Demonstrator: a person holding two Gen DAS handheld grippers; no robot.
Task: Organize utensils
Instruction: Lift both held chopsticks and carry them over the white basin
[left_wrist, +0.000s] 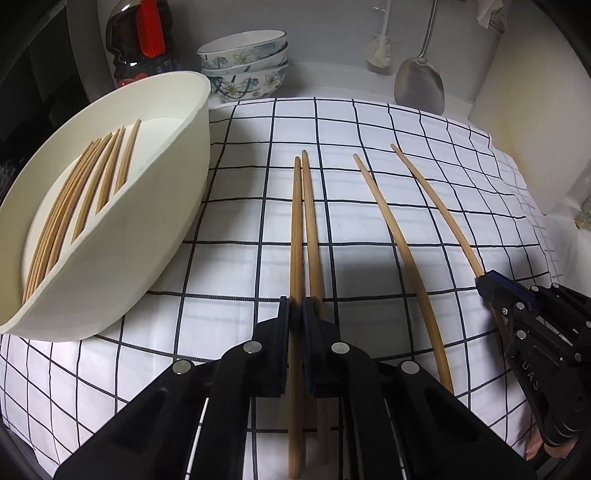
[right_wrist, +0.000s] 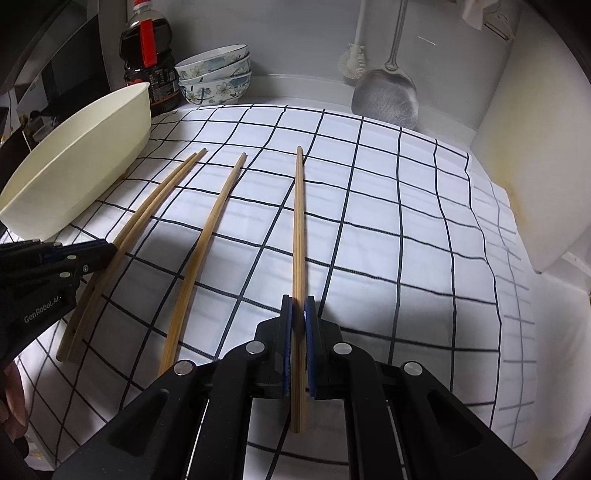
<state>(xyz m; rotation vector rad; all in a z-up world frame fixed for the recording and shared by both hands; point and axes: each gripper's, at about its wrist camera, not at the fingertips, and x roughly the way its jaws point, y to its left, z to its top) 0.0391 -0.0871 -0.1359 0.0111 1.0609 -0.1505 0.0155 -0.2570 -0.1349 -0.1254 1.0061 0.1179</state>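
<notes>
Left gripper (left_wrist: 295, 306) pinched on one pale bamboo chopstick (left_wrist: 295, 221); right gripper (right_wrist: 298, 306) clamped on another bamboo chopstick (right_wrist: 299, 221), both on checked cloth (right_wrist: 369, 221).

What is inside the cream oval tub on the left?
The cream oval tub holds a row of wooden chopsticks lying lengthwise on its floor. Its near wall hides their lower ends, so I cannot give a count.

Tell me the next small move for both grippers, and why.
Probably lift. The left gripper is shut on one chopstick of the pair, the right gripper on the rightmost chopstick; both sticks lie on the checked cloth, and the cream bin already holds others.
</notes>
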